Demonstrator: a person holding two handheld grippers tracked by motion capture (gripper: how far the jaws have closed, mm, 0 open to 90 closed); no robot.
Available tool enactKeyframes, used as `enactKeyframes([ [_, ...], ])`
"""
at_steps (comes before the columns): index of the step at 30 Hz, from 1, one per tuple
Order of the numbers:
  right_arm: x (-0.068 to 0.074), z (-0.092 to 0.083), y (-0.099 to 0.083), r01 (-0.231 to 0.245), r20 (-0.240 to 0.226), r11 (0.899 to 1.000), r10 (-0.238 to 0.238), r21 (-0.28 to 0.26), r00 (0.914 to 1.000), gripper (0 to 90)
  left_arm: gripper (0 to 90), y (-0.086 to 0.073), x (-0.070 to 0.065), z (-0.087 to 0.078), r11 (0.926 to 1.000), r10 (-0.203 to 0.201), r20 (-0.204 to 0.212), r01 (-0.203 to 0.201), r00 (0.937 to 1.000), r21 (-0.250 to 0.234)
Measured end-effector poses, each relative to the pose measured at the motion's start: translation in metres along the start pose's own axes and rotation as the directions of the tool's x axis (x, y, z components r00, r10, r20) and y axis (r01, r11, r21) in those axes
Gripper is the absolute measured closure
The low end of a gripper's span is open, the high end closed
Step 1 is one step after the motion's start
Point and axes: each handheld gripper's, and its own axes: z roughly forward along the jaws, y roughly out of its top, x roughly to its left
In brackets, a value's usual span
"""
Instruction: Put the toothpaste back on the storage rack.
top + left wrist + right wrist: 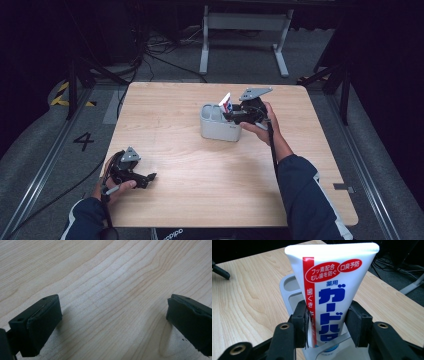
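Grey holder [220,129] contains a toothpaste tube [329,297] clamped by the right jaws; left jaws apart.

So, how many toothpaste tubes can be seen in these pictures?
1. The toothpaste tube stands in the grey holder on the table, between the right gripper's jaws. Others may be hidden inside the holder.

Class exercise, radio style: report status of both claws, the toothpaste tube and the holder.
Left claw open, idle over the table. Right claw flanks the toothpaste tube, which stands in the grey holder. Nothing in the way.
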Motion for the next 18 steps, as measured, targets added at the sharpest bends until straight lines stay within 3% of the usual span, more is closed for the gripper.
enactKeyframes([
  [18, 0.0023, -0.0091, -0.0048, -0.007, -0.012, 1.0, 0.007, -0.023, 0.9999, 55.2, 0.5, 0.0, 0.0, 0.0, 1.0, 0.0, 0.0, 0.0, 1.0, 0.0],
])
